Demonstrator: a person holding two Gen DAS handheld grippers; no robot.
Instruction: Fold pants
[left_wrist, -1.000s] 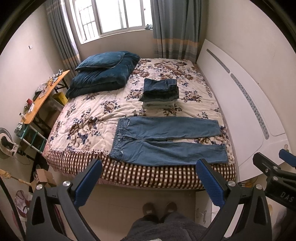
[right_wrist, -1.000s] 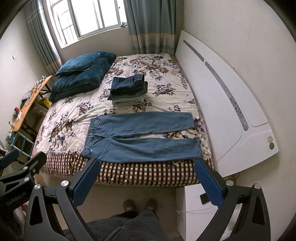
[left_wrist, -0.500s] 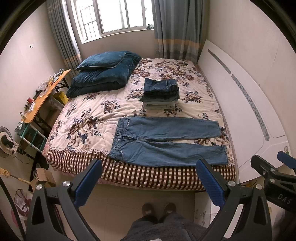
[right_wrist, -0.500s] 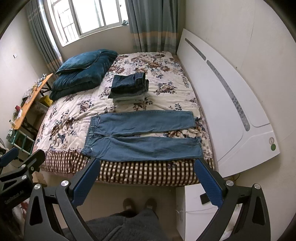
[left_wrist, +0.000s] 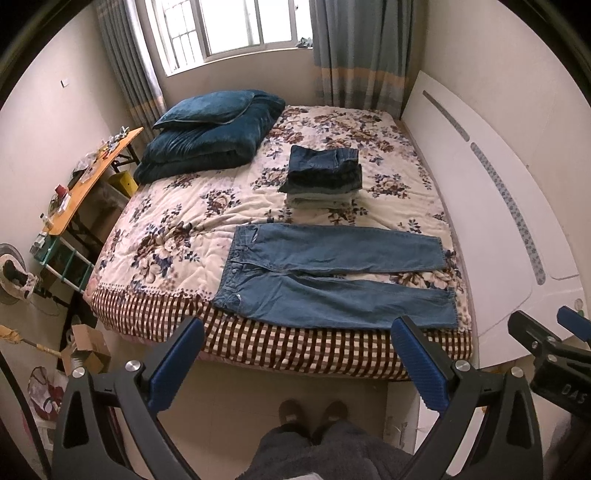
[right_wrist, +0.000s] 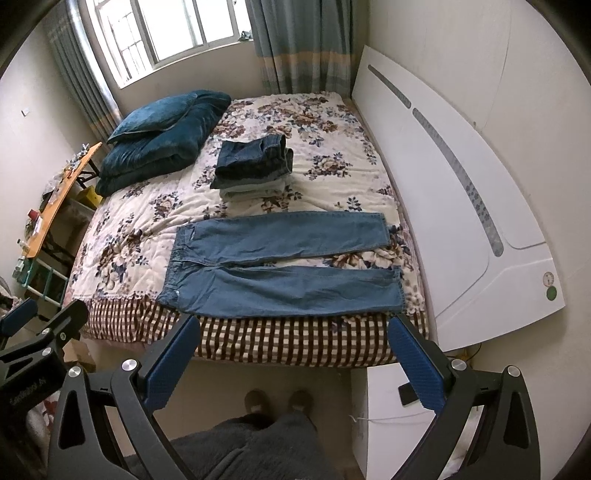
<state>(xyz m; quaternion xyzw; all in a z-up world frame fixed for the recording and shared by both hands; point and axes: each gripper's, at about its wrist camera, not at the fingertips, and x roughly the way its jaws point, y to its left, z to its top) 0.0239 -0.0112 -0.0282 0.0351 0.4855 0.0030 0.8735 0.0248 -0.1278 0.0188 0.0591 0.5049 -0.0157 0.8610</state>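
Blue jeans (left_wrist: 332, 277) lie flat on the near part of the bed, waistband to the left, both legs stretched to the right; they also show in the right wrist view (right_wrist: 284, 266). My left gripper (left_wrist: 295, 354) is open and empty, held high above the floor in front of the bed. My right gripper (right_wrist: 291, 354) is open and empty at the same height, beside the left one. Neither touches the jeans.
A stack of folded jeans (left_wrist: 325, 173) sits behind the flat pair. A folded teal quilt with pillow (left_wrist: 210, 136) lies at the back left. White headboard (left_wrist: 491, 206) on the right, orange side table (left_wrist: 92, 181) on the left, white nightstand (right_wrist: 388, 406) by my feet.
Both grippers have drifted slightly; the view shifts a little. The jeans have not moved and both grippers stay open.
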